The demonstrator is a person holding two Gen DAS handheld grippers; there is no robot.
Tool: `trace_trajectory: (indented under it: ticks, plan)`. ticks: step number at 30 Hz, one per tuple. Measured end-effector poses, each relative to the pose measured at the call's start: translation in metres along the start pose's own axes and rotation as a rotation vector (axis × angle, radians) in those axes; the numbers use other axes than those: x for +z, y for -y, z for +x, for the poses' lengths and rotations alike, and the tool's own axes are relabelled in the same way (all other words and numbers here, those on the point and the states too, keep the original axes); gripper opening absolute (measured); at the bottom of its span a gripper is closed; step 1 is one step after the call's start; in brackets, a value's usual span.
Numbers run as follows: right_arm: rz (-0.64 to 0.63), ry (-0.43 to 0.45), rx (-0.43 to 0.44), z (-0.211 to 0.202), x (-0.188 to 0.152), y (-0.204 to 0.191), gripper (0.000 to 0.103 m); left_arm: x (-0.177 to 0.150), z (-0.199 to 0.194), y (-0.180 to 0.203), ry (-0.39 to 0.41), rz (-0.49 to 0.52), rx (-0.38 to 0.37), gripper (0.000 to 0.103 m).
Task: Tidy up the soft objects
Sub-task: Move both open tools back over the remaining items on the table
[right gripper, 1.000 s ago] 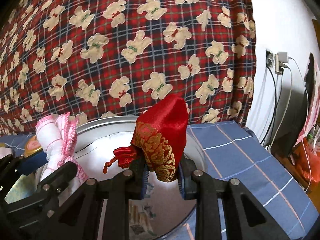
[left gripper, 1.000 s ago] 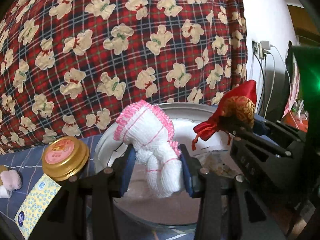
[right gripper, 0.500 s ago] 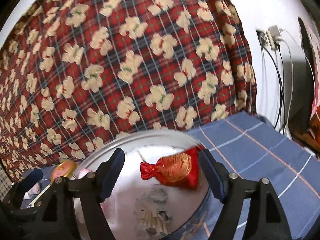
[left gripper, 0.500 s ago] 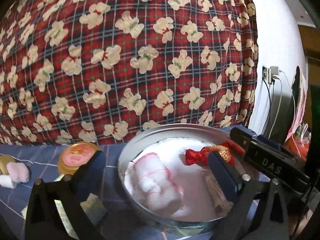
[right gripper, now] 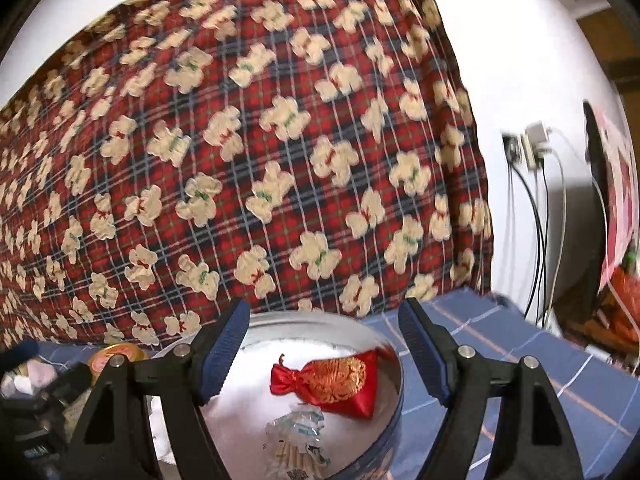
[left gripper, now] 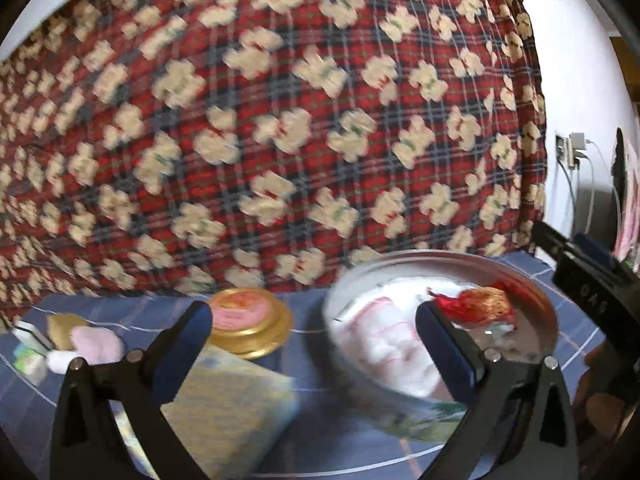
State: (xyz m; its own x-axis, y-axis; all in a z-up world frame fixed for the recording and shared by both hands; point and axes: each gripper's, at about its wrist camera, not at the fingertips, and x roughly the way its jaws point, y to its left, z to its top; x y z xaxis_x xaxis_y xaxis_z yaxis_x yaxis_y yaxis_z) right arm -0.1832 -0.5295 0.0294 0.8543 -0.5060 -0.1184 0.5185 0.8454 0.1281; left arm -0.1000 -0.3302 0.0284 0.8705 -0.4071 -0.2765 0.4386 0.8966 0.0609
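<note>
Left gripper [left gripper: 314, 354]: we see its jaws spread wide and empty, poised above the blue checked cloth [left gripper: 316, 396], its right finger overlapping the tin's near rim.
Pink puff [left gripper: 98, 345]: far left of the left gripper, outside its left finger, resting on the cloth beside small blurred items we cannot identify.
Gold lid [left gripper: 250, 326]: just ahead of the left gripper, slightly left of centre, flat on the cloth.
Yellow card [left gripper: 230, 412]: between the left gripper's fingers, near its base, motion-blurred.
Tin [left gripper: 538, 312]: ahead and right of the left gripper; directly ahead of the right gripper.
White sock [left gripper: 390, 350]: we find it inside the tin, on the side nearer the left gripper, pink-trimmed, blurred.
Red pouch [right gripper: 334, 378]: inside the tin, lying on its side, centred ahead between the right gripper's fingers, apart from both.
Right gripper [right gripper: 324, 354]: jaws spread wide, holding nothing, above the tin's near side.
Bear quilt [right gripper: 260, 160]: fills the background beyond both grippers.
Cables [right gripper: 536, 216]: far right of the right gripper, hanging from a wall plug.
</note>
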Motion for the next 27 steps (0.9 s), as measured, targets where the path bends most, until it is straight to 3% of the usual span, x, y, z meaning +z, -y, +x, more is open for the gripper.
trace_trajectory:
  ticks: [4, 8, 13, 21, 27]
  plan:
    - [-0.044, 0.021, -0.003, -0.007, -0.003, -0.008, 0.079, -0.008, -0.021, -0.015, 0.114, 0.029, 0.085, 0.103]
    - [-0.038, 0.039, -0.006, -0.018, -0.004, -0.016, 0.079, -0.013, -0.035, -0.022, 0.176, 0.054, 0.113, 0.103]
    - [-0.016, 0.033, 0.006, -0.024, -0.008, -0.025, 0.079, -0.022, -0.04, -0.021, 0.169, 0.119, 0.118, 0.103]
    - [0.001, -0.004, 0.002, -0.038, -0.016, -0.035, 0.079, -0.028, -0.054, -0.031, 0.16, 0.125, 0.102, 0.103]
    - [0.021, 0.0, -0.047, -0.056, -0.018, -0.035, 0.079, -0.031, -0.063, -0.03, 0.167, 0.153, 0.085, 0.103]
